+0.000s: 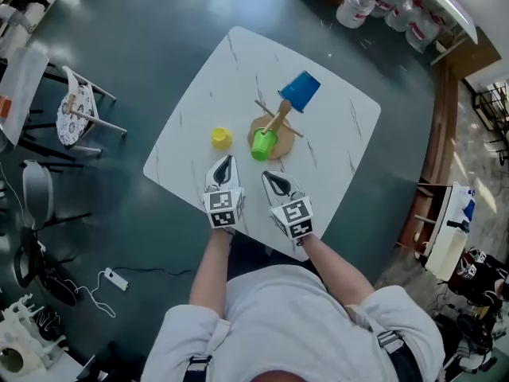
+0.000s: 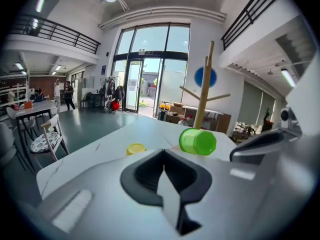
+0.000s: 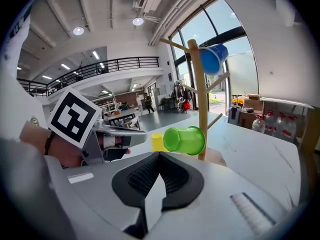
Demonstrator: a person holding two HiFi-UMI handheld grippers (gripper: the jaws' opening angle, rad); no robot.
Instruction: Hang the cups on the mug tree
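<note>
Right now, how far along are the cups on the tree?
Done: the blue cup hangs on an upper peg of the tree, and the green cup looks hung on a low peg. In hand: nothing. The left gripper and right gripper are shut and empty. Left: the yellow cup sits on the table, apart from the tree.

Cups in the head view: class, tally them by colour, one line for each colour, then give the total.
blue cup: 1
green cup: 1
yellow cup: 1
Total: 3
</note>
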